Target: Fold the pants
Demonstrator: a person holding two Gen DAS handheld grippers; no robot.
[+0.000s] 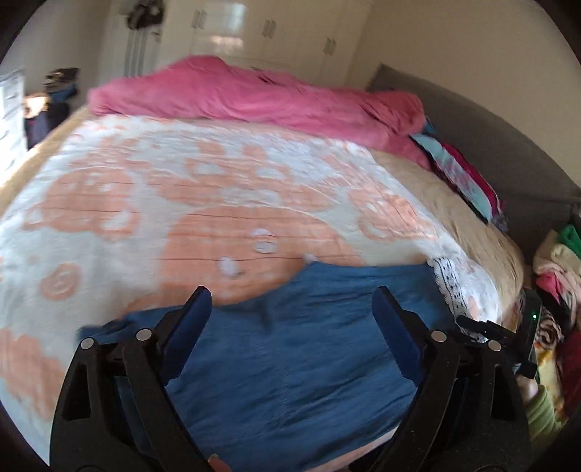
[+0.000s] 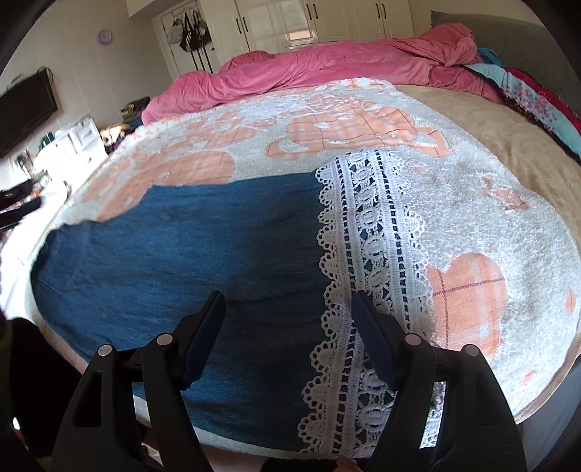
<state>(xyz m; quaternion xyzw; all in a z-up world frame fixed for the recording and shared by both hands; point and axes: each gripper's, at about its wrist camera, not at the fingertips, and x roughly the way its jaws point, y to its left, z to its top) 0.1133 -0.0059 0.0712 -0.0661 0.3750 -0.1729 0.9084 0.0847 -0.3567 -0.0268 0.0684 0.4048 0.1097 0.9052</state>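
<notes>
On the bedspread (image 2: 490, 218), near its front edge, lie the blue pants (image 2: 181, 254), lace hem (image 2: 366, 254) rightward. Both the left gripper (image 1: 290, 316) and right gripper (image 2: 288, 319) hover over them, released and empty. Soft, light cloth likely sags; pinching hem and waist corners seems best.

A home bedroom is shown. A bed (image 2: 490, 225) is covered by a white and peach blanket (image 2: 363, 119), with a pink duvet (image 2: 290, 69) bunched along its far side. White wardrobe doors (image 2: 326, 18) are seen behind, bags (image 2: 190, 31) are hung beside them, and a dark screen (image 2: 25, 109) is mounted on the wall.
</notes>
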